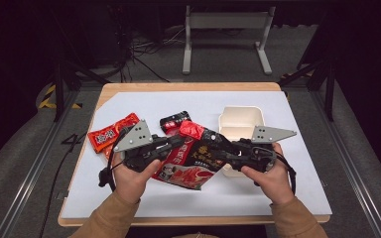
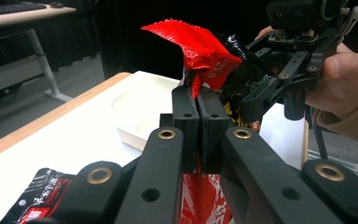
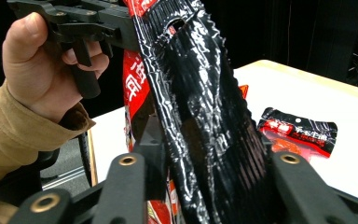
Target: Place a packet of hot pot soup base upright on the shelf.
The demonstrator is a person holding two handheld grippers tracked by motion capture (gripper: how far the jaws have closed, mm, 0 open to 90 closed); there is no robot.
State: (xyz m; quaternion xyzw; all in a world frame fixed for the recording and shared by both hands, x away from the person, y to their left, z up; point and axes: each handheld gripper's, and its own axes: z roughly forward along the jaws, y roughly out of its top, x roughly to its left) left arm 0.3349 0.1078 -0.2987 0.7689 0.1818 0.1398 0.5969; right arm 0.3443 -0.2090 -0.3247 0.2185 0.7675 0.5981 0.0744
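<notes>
I hold the large black-and-red foil pouch (image 1: 194,157) lifted at frame centre of the high view. Its glossy crinkled film hides my right gripper (image 3: 200,154) pads in the right gripper view; jaws flank the black edge, contact unclear. My left gripper (image 2: 199,109) jaws are pressed together, pinching the pouch's red serrated corner. The white two-compartment tray (image 1: 241,123), right of centre, is partly covered; its visible section looks bare.

Lab recording bay: dark surrounds, aluminium rails (image 1: 27,171), covered table (image 1: 258,198).
</notes>
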